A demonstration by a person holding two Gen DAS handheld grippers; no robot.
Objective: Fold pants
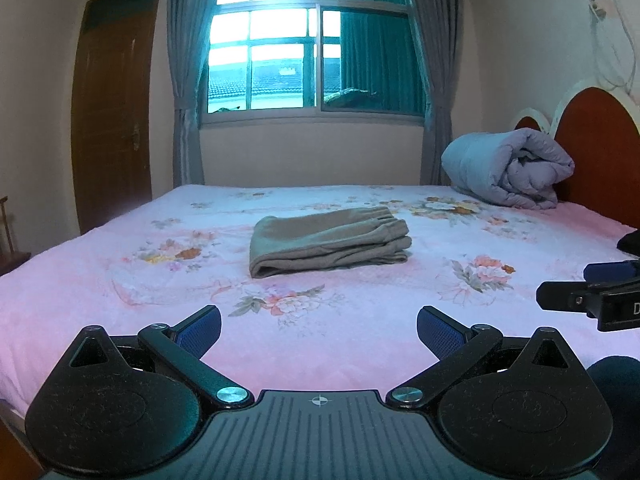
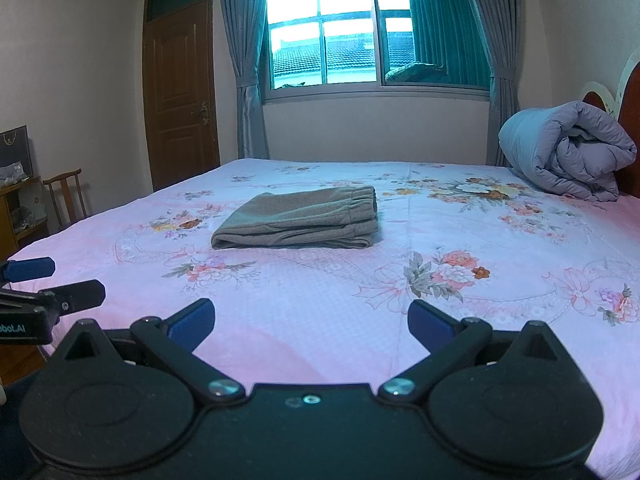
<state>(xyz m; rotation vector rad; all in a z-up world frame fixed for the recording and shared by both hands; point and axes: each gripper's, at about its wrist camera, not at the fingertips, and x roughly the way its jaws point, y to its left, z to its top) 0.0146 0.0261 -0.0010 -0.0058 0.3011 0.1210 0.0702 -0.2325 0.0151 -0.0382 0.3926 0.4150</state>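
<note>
Left tool [image 1: 319, 330] spread wide, holding nothing, hovering over the bed's near edge. Right tool [image 2: 311, 322] likewise wide open and empty, just beside it. Folded pants [image 1: 330, 240] lying mid-bed [image 1: 120, 300] on the flowered sheet, well apart from both tools. Rolled quilt [image 1: 508, 168] beyond the pants by the headboard [image 1: 600, 140]; window [image 1: 312, 48] and door [image 1: 112, 112] behind the bed.

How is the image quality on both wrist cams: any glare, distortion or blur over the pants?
Left wrist: window panes blown out white, walls bowed by the fisheye, pants sharp, left gripper open. Right wrist: same window glare, dark vignetted corners, pants clear on the bedsheet, right gripper open.
</note>
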